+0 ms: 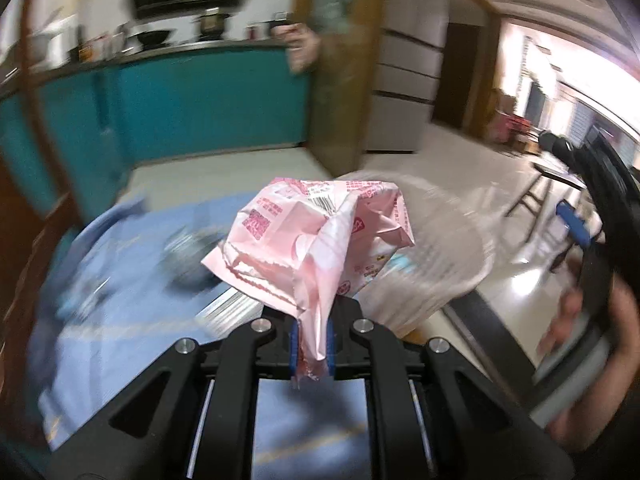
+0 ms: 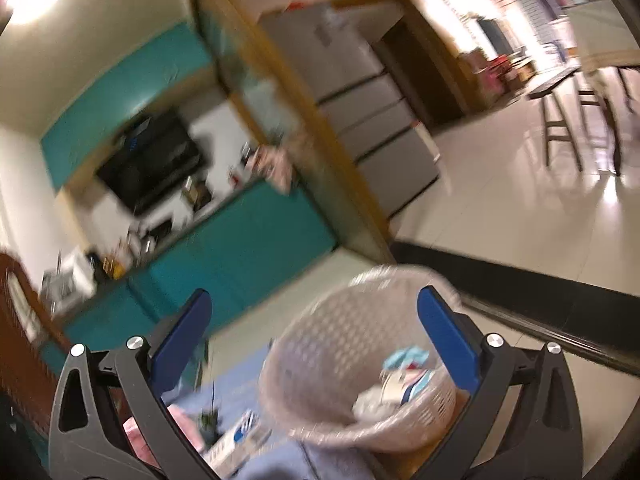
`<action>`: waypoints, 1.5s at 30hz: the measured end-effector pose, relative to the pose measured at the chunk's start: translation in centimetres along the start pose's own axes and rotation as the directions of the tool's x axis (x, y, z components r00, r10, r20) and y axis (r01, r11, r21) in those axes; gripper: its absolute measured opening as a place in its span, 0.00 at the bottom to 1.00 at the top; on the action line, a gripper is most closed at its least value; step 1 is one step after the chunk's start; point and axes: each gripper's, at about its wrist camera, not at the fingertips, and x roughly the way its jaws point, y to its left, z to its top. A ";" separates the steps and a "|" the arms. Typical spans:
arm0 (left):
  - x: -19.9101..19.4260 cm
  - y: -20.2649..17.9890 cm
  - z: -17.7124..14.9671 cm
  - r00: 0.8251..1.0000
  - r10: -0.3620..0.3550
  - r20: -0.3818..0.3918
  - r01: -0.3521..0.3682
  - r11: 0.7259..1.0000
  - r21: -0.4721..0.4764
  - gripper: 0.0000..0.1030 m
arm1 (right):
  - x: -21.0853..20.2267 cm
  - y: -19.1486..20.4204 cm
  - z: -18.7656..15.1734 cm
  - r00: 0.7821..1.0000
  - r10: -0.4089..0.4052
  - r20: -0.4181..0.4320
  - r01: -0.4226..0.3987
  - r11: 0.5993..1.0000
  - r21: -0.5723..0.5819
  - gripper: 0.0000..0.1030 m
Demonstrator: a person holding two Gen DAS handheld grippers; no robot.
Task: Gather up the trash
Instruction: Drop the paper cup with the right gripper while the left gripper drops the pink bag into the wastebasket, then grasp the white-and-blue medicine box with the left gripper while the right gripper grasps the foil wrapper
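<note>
My left gripper (image 1: pixel 312 348) is shut on a crumpled pink wrapper (image 1: pixel 308 240), which rises above its blue pads. Just behind and right of the wrapper stands a pale mesh waste basket (image 1: pixel 432 264). In the right wrist view the same basket (image 2: pixel 360 320) sits tilted between the wide-apart blue fingers (image 2: pixel 448 332) of my right gripper (image 2: pixel 316 316), which is open and touches nothing. Paper and packet scraps (image 2: pixel 400 380) lie in the basket's bottom. My right gripper also shows at the left wrist view's right edge, held by a hand (image 1: pixel 600 344).
A blue cloth (image 1: pixel 120 280) covers the table, with a blurred dark object (image 1: pixel 188 256) on it. More litter (image 2: pixel 236 436) lies on the cloth left of the basket. Teal cabinets (image 1: pixel 180 108), a wooden post (image 1: pixel 340 80), a grey fridge (image 2: pixel 372 112) and shiny floor (image 2: pixel 520 220) lie beyond.
</note>
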 end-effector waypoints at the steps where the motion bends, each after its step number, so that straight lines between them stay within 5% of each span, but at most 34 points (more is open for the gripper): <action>1: 1.0 -1.4 1.2 1.000 -0.031 0.003 0.031 0.999 0.008 0.12 | -0.1 -0.4 0.2 1.000 -0.010 0.020 0.009 1.000 0.016 0.97; 3: 3.8 -4.3 3.8 0.997 -0.080 -0.001 0.080 0.996 0.039 0.22 | -0.7 -1.0 0.7 0.998 -0.020 0.058 0.017 0.999 0.042 0.97; 5: 7.4 -5.9 5.2 0.997 -0.066 -0.035 0.068 0.996 0.051 0.80 | -1.0 -1.2 0.9 0.997 -0.019 0.079 0.016 0.999 0.041 0.97; 6: 8.3 -6.0 5.3 0.998 -0.048 -0.038 0.050 0.998 0.045 0.87 | -1.0 -1.2 0.9 0.997 -0.017 0.080 0.014 0.999 0.035 0.97; 9: 8.9 -5.3 4.1 0.999 0.007 -0.054 -0.005 0.999 0.036 0.88 | -0.6 -1.3 0.8 0.999 -0.005 0.046 0.004 1.000 0.027 0.97; 17: 1.2 1.6 -2.9 0.998 0.054 0.033 -0.057 0.995 0.083 0.89 | 0.8 1.1 -0.9 0.994 0.073 -0.077 -0.076 0.996 -0.040 0.97; 25: -0.3 8.9 -8.1 0.996 0.076 -0.054 -0.075 0.997 0.010 0.89 | 0.6 5.4 -3.8 0.968 0.140 -0.209 -0.177 0.969 -0.171 0.97; 32: 3.2 9.7 -7.6 0.987 0.061 -0.148 -0.055 0.997 0.046 0.89 | 0.7 7.9 -6.0 0.942 0.142 -0.303 -0.219 0.947 -0.236 0.97; 42: 11.0 11.1 -5.3 0.966 -0.037 -0.255 0.062 0.994 0.093 0.88 | 1.5 8.2 -6.7 0.939 0.102 -0.328 -0.193 0.947 -0.258 0.97; 45: 12.2 10.8 -5.5 0.959 -0.046 -0.279 0.076 0.992 0.099 0.74 | 1.7 8.3 -6.9 0.938 0.098 -0.332 -0.193 0.944 -0.266 0.97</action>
